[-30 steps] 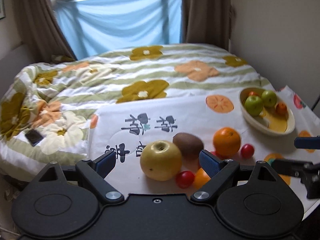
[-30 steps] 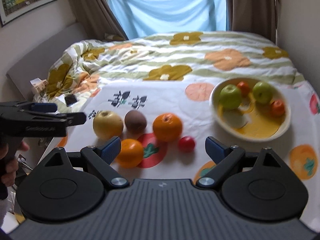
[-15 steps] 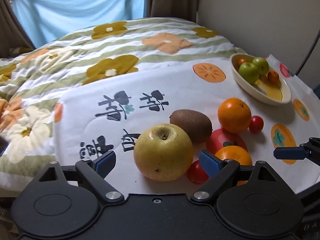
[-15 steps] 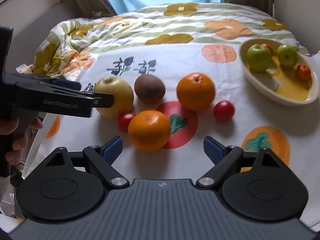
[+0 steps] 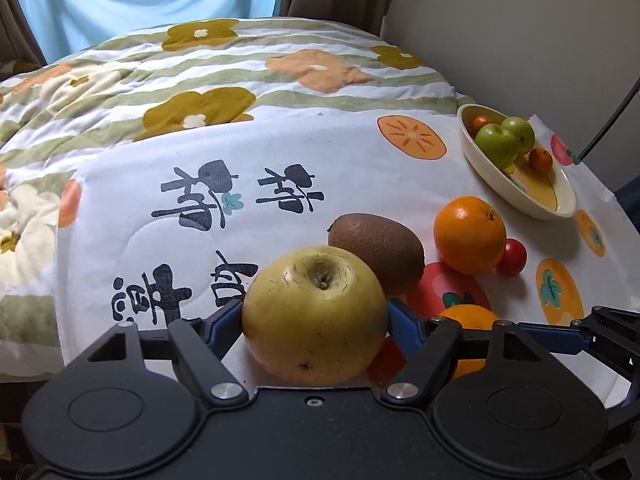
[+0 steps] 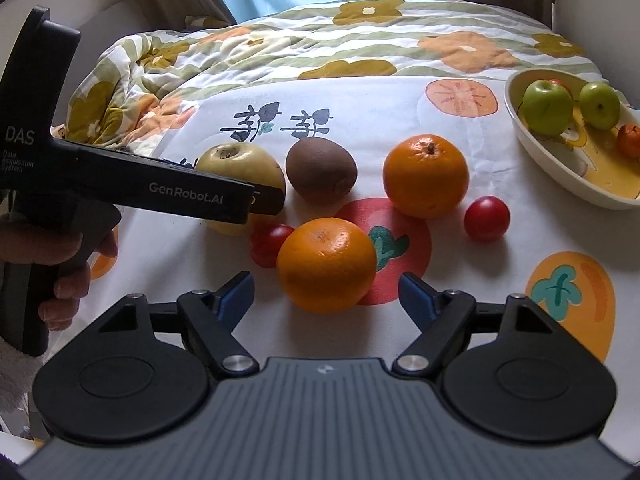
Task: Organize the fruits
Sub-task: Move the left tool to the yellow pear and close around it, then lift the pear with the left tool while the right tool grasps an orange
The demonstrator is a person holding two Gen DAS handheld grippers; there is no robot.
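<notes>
Left wrist view puts the pear (image 5: 314, 314) right between my left gripper (image 5: 314, 320) pads; both blue fingertips (image 5: 402, 326) sit against its sides, so I read the claw as pinching the pear. The pear rests on the white printed cloth (image 5: 160, 208), stem hollow up. Just behind it and touching lies the kiwi (image 5: 376, 250). Further right stands a big orange (image 5: 470, 234) with a cherry tomato (image 5: 512, 257) tucked against its right side. A second orange (image 5: 466, 314) shows partly behind my right fingertip, and a second tomato (image 5: 386, 360) peeks from under the pear's right edge. The bowl (image 5: 492, 184) at far right holds two green apples (image 5: 496, 145) and two small orange fruits.

From the right wrist camera, my right gripper (image 6: 326, 292) is spread wide, with the nearer orange (image 6: 327, 263) just ahead of the gap and touching neither pad. The left gripper (image 6: 264, 200) reaches in from the left across the pear (image 6: 240, 164), gripped by a hand (image 6: 66, 268). The tomato (image 6: 269, 243) touches the near orange's left side. The kiwi (image 6: 321, 174), far orange (image 6: 425, 175) and other tomato (image 6: 487, 217) lie beyond, with the bowl (image 6: 568, 176) at the right edge. A flowered quilt (image 6: 360, 36) covers the bed behind the cloth.
</notes>
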